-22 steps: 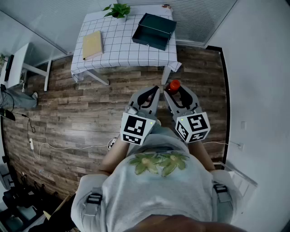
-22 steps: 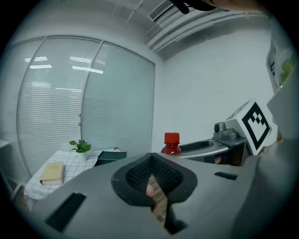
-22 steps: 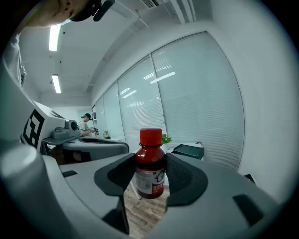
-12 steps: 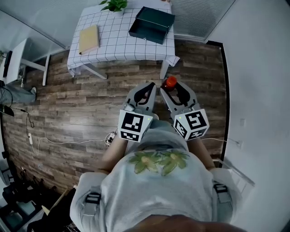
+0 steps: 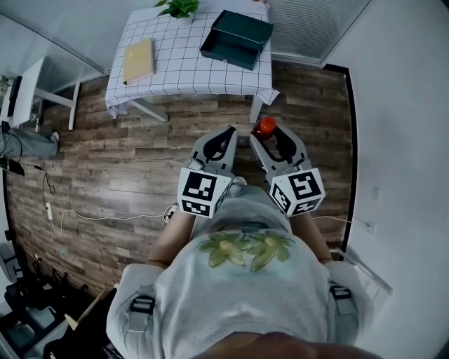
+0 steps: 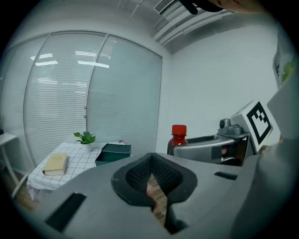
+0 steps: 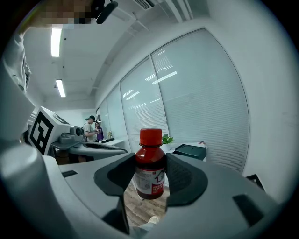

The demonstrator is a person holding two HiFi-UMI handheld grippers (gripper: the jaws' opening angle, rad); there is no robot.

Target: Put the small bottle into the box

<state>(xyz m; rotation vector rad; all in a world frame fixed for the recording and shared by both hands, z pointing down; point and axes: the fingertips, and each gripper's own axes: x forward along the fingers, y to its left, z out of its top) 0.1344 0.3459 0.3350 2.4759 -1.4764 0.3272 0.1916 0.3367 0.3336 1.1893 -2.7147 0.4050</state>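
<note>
My right gripper point(image 7: 150, 179) is shut on a small dark bottle point(image 7: 150, 169) with a red cap, held upright between the pads. The head view shows the bottle's red cap point(image 5: 266, 125) at the tip of the right gripper point(image 5: 269, 137), above the wooden floor. My left gripper point(image 5: 226, 140) stays beside it with its jaws shut and nothing held point(image 6: 152, 179). The dark green open box point(image 5: 236, 39) sits on the far right part of a table with a checked cloth point(image 5: 189, 63). The box point(image 6: 113, 153) and the bottle point(image 6: 178, 138) also show in the left gripper view.
A tan book point(image 5: 138, 60) lies on the table's left part and a potted plant point(image 5: 177, 8) stands at its far edge. A white desk point(image 5: 28, 98) stands to the left. Cables point(image 5: 84, 217) run over the wooden floor. A wall point(image 5: 400, 140) is close on the right.
The table has slid slightly up and left in the head view. Both grippers keep their places side by side, the bottle still held in the right one.
</note>
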